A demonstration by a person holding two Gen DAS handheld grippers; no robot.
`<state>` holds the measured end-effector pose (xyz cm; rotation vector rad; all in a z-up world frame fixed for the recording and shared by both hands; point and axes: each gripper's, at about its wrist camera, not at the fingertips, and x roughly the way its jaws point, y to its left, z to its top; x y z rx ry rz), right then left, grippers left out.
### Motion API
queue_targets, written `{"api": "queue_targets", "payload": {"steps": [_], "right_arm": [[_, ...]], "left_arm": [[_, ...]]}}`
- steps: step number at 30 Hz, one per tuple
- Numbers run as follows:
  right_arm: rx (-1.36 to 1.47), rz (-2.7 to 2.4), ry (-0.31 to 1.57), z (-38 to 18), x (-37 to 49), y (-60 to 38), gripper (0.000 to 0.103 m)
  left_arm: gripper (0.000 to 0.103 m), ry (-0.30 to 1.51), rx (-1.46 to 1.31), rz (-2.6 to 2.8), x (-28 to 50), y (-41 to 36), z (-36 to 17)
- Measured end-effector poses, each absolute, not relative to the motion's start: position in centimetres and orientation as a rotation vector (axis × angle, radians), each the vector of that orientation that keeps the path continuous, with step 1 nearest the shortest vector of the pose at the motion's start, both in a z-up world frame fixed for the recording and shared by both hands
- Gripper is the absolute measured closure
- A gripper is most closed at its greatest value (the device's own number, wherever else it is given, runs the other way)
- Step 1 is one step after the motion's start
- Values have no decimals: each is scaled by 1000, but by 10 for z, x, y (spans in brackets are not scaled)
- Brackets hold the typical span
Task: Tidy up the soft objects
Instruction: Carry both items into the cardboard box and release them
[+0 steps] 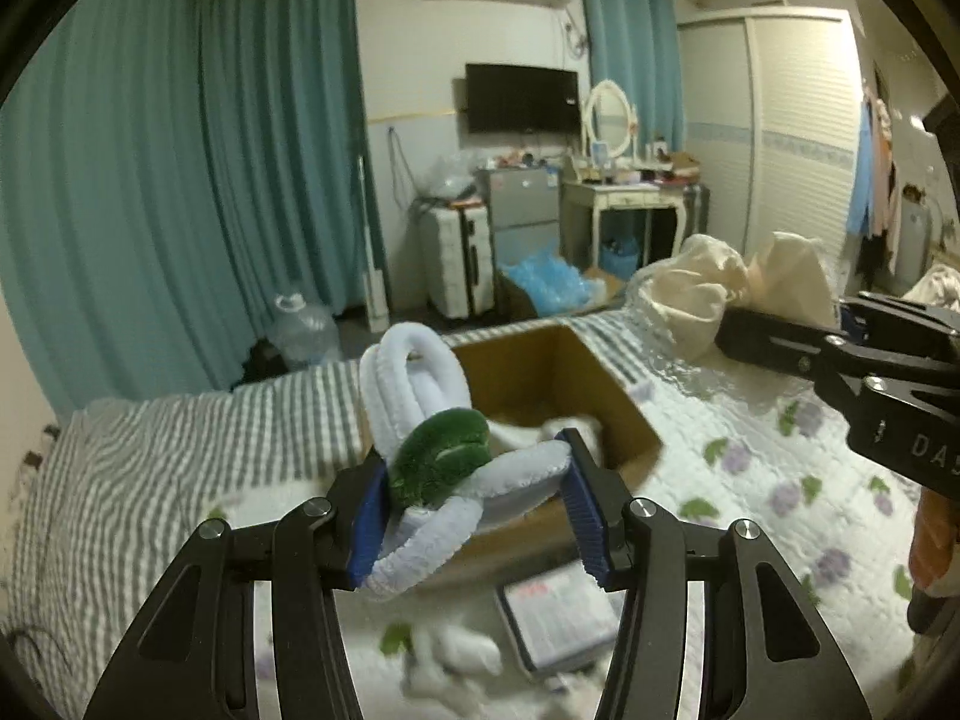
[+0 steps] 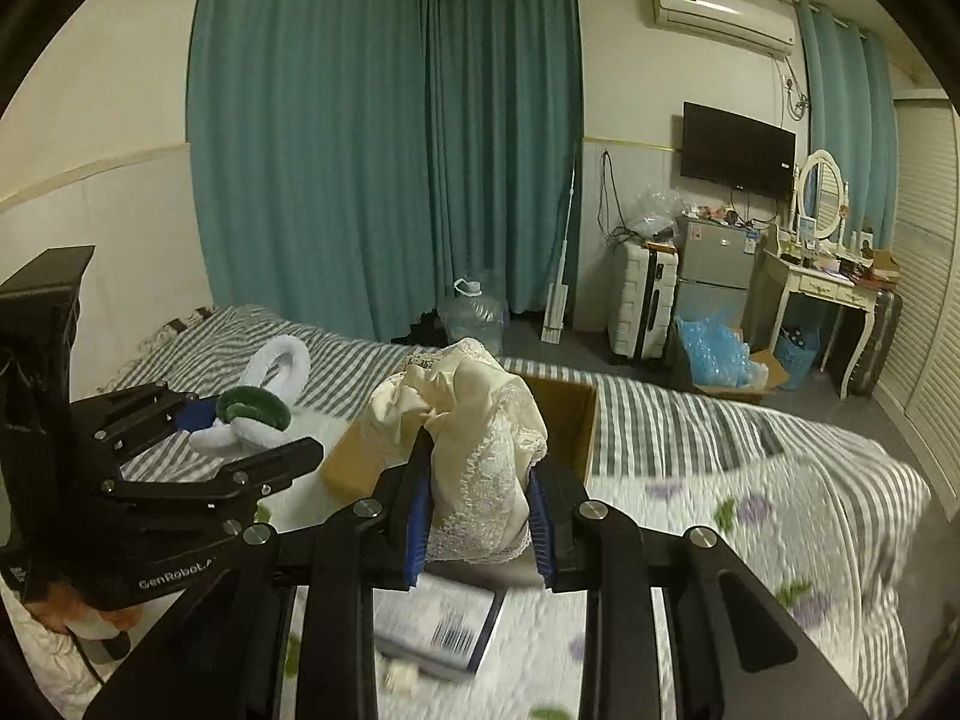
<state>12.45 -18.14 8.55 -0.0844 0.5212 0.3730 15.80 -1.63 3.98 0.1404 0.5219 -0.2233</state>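
The left gripper (image 1: 474,504) has its jaws closed part-way onto a pale blue and white looped plush toy (image 1: 420,414) with a dark green fuzzy band around its middle; the blue pads press it from both sides and its loops stick up toward 12 o'clock. In the right wrist view the same toy (image 2: 258,402) shows at about 9 o'clock, clamped in the left gripper (image 2: 240,420) and held above the bed.

The right gripper (image 2: 477,516) has its jaws closed narrowly onto a bunched cream lace-trimmed cloth (image 2: 474,450), which bulges up out of the grip toward 12 o'clock. From the left wrist view this cloth (image 1: 708,294) sits at roughly 2 o'clock, with the right gripper (image 1: 840,312) holding it from the right edge.

An open cardboard box (image 1: 606,384) stands on the bed just beyond the toy, with something white lying inside it. In the right wrist view the box (image 2: 570,420) is directly behind the cream cloth.

The bed (image 1: 180,438) carries a grey-and-white striped sheet and a white quilt (image 1: 750,450) printed with purple flowers and green leaves. A flat printed booklet or package (image 1: 564,612) lies on the quilt below the left gripper, at 6 o'clock; it is blurred.
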Motion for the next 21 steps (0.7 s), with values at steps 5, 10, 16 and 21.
{"api": "queue_targets", "payload": {"steps": [5,10,16,21], "right_arm": [[-83,368,559,68,189,-170,76],[-75,356,624,34,250,-162,76],[-55,336,702,-12,307,-157,76],[-98,298,712,-27,317,-157,60]], "left_arm": [[51,551,182,-212,215,-18,26],[51,585,178,-215,261,-19,1],[47,642,196,-203,286,-28,-38],[20,624,219,-194,289,-37,-46]]}}
